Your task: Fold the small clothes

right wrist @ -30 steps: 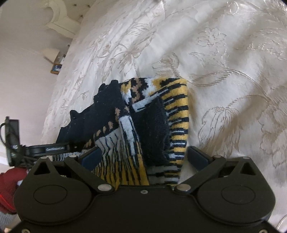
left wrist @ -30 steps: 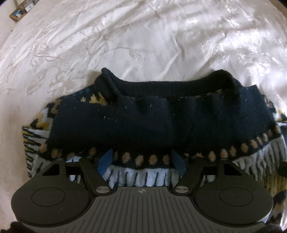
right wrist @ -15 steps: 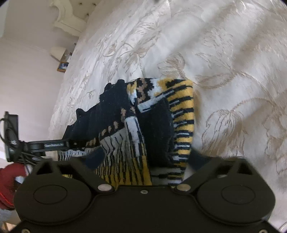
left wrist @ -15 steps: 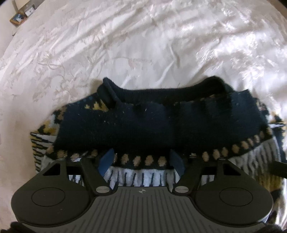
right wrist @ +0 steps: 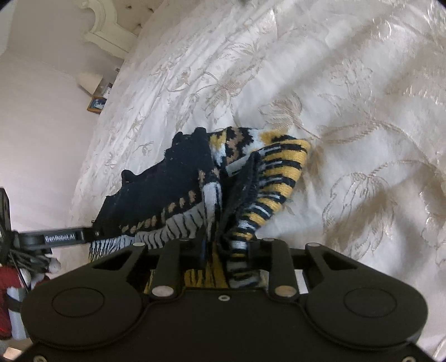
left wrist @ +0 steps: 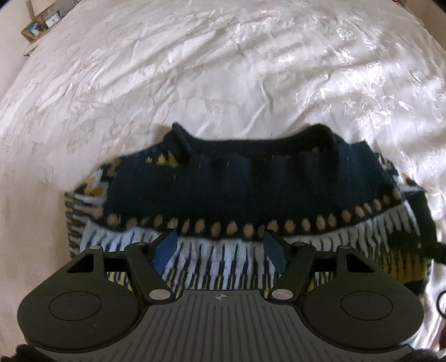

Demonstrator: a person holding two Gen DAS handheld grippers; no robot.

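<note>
A small knitted sweater (left wrist: pixel 237 189), navy with tan dots and white, yellow and black bands, lies folded on a cream bedspread (left wrist: pixel 195 69). My left gripper (left wrist: pixel 220 249) is open over its white striped band, blue pads apart. My right gripper (right wrist: pixel 227 247) is shut on the sweater's (right wrist: pixel 195 195) near edge, bunching the yellow striped part up off the bed. The left gripper's finger (right wrist: pixel 58 239) shows at the left of the right wrist view.
The embroidered bedspread (right wrist: pixel 334 111) stretches all around the sweater. A framed picture (left wrist: pixel 33 29) and a small clock (left wrist: pixel 51 21) stand on a bedside table at far left. A headboard (right wrist: pixel 108 36) and something red (right wrist: pixel 8 292) show in the right wrist view.
My right gripper has closed on the sweater's edge and lifted it. My left gripper has drawn back a little, still open.
</note>
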